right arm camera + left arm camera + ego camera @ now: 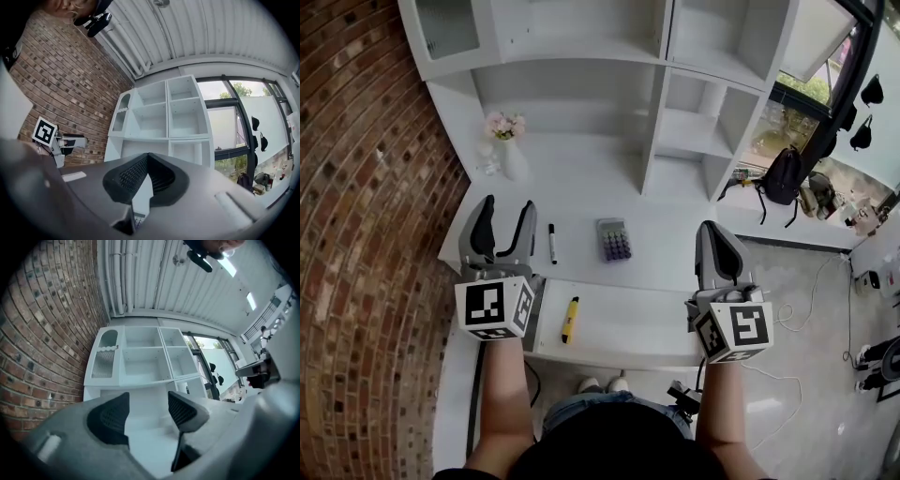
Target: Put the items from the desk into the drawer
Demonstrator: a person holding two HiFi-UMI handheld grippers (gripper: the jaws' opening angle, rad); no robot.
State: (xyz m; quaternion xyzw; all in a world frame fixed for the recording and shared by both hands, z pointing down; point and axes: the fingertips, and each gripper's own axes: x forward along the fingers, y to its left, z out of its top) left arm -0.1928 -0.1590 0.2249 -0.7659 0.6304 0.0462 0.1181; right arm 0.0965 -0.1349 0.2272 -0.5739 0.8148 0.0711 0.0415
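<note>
A black marker [552, 243] and a grey calculator [614, 239] lie on the white desk [666, 230]. Below the desk's front edge the white drawer [623, 323] stands pulled out, with a yellow pen-like item [570, 319] lying in it. My left gripper [508, 208] hovers over the desk's left part, left of the marker, open with nothing between its fingers; in the left gripper view [147, 401] it looks toward the shelves. My right gripper [713, 232] is held right of the calculator, its pads meeting at the tips [146, 159], holding nothing.
A white shelf unit [675, 122] rises behind the desk. A vase of pink flowers [508, 141] stands at the back left. A brick wall [366, 206] runs along the left. A black backpack [783, 173] and cables lie on the floor at right.
</note>
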